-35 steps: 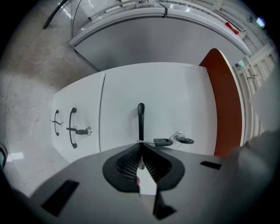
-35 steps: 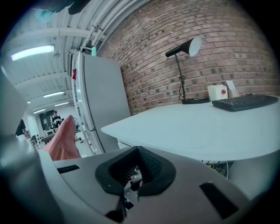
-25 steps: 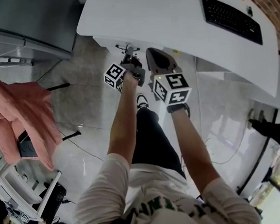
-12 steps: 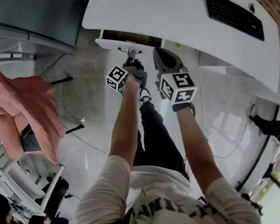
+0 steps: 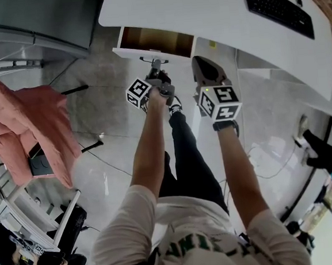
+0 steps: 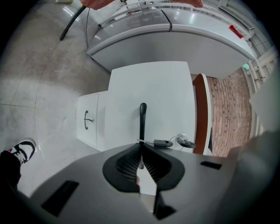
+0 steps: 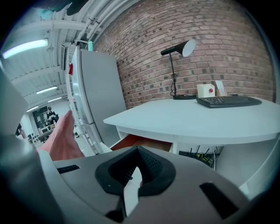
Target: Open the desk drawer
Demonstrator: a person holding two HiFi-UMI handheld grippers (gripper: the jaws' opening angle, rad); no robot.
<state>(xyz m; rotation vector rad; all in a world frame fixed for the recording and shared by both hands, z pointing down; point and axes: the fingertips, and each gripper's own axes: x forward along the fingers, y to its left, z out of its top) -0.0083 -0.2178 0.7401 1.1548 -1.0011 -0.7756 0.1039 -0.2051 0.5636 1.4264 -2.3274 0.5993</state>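
Observation:
The desk drawer (image 5: 155, 40) is pulled partly out from under the white desk (image 5: 201, 7), so its brown inside shows. My left gripper (image 5: 156, 71) is at the white drawer front (image 5: 142, 54). In the left gripper view the left gripper (image 6: 141, 151) is shut on the black drawer handle (image 6: 142, 120), which runs into the jaws. A key (image 6: 162, 143) hangs beside the handle. My right gripper (image 5: 201, 62) hovers to the right of the drawer, shut and holding nothing. In the right gripper view the right gripper (image 7: 138, 153) points at the open drawer (image 7: 140, 142).
On the desk lie a black keyboard (image 5: 276, 10) and a black lamp (image 7: 179, 50) by the brick wall. A grey fridge (image 5: 29, 25) stands at the left. A pink jacket (image 5: 33, 129) hangs over a chair. The person's shoe (image 5: 175, 106) is below the drawer.
The drawer has slid out from shut to partly open, and more of its brown inside shows. Both grippers have moved back from the desk, with the left one still on the handle.

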